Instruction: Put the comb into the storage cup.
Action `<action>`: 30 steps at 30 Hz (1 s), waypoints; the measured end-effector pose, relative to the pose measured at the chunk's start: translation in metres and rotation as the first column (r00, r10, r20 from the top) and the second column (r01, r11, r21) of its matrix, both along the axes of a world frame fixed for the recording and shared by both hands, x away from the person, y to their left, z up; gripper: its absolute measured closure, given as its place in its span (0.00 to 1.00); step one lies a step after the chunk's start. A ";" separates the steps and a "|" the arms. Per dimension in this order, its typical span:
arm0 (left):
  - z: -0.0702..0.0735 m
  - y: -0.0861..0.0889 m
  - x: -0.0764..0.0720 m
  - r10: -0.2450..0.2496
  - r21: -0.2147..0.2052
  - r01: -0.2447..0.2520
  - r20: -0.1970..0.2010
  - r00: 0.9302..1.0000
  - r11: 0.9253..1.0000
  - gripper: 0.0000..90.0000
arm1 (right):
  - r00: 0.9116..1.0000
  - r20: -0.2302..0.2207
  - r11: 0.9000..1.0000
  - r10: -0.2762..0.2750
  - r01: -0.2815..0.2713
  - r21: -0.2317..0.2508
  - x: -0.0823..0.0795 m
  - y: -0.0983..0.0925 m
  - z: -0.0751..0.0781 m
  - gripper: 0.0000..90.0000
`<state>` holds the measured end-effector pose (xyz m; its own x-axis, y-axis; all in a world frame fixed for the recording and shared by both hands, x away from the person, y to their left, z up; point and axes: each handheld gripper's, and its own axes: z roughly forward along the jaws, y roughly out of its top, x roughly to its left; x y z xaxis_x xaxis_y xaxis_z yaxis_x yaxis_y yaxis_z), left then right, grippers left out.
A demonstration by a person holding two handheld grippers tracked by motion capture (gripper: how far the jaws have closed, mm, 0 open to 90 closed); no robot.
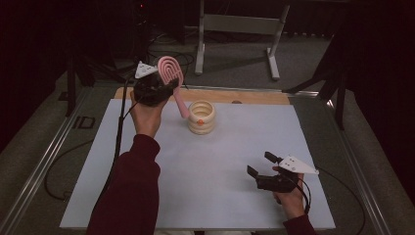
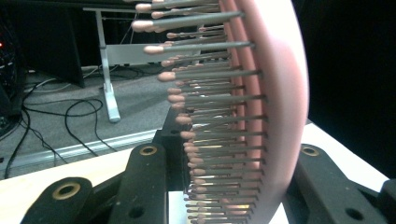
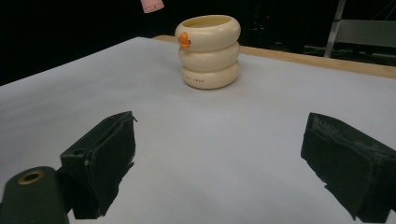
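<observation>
My left gripper (image 1: 165,86) is raised above the table's far left and is shut on the head of a pink hairbrush (image 1: 170,69). The brush's handle slants down to the right, and its tip hangs just left of a cream ribbed cup (image 1: 201,117) with an orange dot. In the left gripper view the brush's pink back (image 2: 280,102) and grey bristles sit between the black jaws. My right gripper (image 1: 262,165) rests low at the near right, open with nothing in it. The cup (image 3: 208,51) stands well ahead of my right gripper (image 3: 219,154), and the pink handle tip (image 3: 152,4) hangs above.
A white sheet (image 1: 205,181) covers the table, with a wooden strip (image 1: 254,96) along the far edge. Metal rails (image 1: 44,161) run down both sides. Behind the table are a grey metal stand (image 1: 235,29) and cables on the floor.
</observation>
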<state>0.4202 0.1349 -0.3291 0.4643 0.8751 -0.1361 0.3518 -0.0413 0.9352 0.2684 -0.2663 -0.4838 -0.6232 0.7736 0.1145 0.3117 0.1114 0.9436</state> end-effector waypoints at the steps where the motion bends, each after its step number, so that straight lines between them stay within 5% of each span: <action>1: -0.001 0.000 0.001 0.000 -0.002 0.000 -0.001 1.000 1.000 0.71 | 1.000 0.000 1.000 0.000 0.000 0.000 0.000 0.000 0.000 0.11; 30: 0.006 -0.024 0.014 0.006 -0.013 -0.005 0.022 1.000 1.000 0.71 | 1.000 0.000 1.000 0.005 -0.005 0.011 0.001 0.002 -0.001 0.11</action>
<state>0.4344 0.1111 -0.3234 0.4624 0.8760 -0.1370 0.3312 -0.0273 0.9432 0.2694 -0.2646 -0.4844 -0.6272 0.7691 0.1232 0.3111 0.1023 0.9448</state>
